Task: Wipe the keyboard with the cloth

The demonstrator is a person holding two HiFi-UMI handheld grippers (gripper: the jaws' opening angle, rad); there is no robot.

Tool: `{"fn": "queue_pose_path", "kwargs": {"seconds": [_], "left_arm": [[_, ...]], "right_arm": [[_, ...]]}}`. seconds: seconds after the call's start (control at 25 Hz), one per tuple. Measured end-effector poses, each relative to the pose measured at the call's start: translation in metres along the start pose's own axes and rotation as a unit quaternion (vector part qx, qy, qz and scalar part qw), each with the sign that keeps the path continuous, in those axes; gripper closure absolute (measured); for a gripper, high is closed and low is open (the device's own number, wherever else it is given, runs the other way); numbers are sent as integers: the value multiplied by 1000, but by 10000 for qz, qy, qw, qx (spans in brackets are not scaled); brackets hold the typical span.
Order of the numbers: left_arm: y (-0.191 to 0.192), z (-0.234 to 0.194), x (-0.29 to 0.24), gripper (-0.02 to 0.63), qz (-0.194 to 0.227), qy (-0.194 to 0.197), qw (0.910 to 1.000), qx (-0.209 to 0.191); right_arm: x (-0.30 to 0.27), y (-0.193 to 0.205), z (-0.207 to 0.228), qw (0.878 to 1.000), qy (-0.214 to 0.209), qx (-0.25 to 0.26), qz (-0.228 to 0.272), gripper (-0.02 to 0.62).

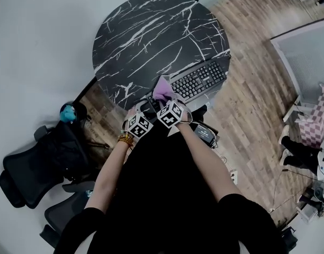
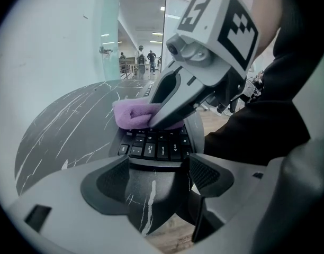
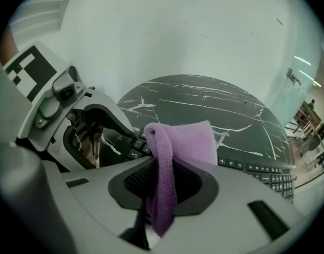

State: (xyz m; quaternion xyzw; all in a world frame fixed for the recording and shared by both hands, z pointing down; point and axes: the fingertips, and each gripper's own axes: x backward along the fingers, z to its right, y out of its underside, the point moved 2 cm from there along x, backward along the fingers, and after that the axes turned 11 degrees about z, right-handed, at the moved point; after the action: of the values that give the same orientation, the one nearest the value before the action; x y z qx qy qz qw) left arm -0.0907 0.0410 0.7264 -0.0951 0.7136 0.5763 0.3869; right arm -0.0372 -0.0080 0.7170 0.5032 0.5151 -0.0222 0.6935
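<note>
- Cloth (image 3: 175,157): purple, folded, pinched in my right tongs (image 3: 167,189). One end hangs below the jaws and the rest bunches out in front.
- Right tongs are clenched on the cloth. In the left gripper view they angle down, with the cloth bunch lying on the keys.
- Keyboard (image 1: 199,81): black, lying at the near rim of the surface (image 1: 146,36), which is round dark marble. The cloth sits at the keyboard's left end and looks to be touching the top key rows.
- Step, my guess: the wipe is at its start. The cloth is at one end and the rest of the keys run off to my right, uncovered.
- Next move calls for dragging the cloth along the rows toward the right end, with light downward pressure and the grip kept tight so the cloth does not slip out.
- Left tongs (image 2: 158,181): released, jaws wide apart with nothing between them. They hover just short of the keyboard's near-left corner.
- The keyboard is close to the rim, so it could slide, and the left tongs are placed to steady it.
- Containers: I see none on the surface.
</note>
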Motion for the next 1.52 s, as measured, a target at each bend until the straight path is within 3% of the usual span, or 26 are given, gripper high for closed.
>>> {"fn": "queue_pose_path", "kwargs": {"seconds": [0.16,0.32,0.44,0.76,0.92,1.08,1.24,1.52], "left_arm": [[-2,2,0,268,-36,-2,10000,6],[0,0,0,268,-38,-4,10000,-10],[-1,0,0,268,-49,-29,10000,-14],[-1,2,0,267,-47,-34,10000,15],[-1,2,1,268,-72,-15,10000,-11],[-1,3,1,268,-78,-9,10000,-15],[-2,1,0,268,-136,-17,9999,-38],[-1,2,0,268,-189,-45,9998,-17]], "right_arm": [[2,0,-3,9998,-82,176,-22,495],[-2,-5,-32,9964,-667,507,86,495],[-2,-7,-44,9933,-819,805,141,495],[2,-6,-57,9881,-1427,501,283,495],[11,-14,-50,9816,-1772,11,714,491],[36,-36,-2,9795,-1368,-290,1452,491],[67,-41,93,9721,-604,-778,2128,491],[130,35,257,9672,1069,-1356,1862,491]]}}
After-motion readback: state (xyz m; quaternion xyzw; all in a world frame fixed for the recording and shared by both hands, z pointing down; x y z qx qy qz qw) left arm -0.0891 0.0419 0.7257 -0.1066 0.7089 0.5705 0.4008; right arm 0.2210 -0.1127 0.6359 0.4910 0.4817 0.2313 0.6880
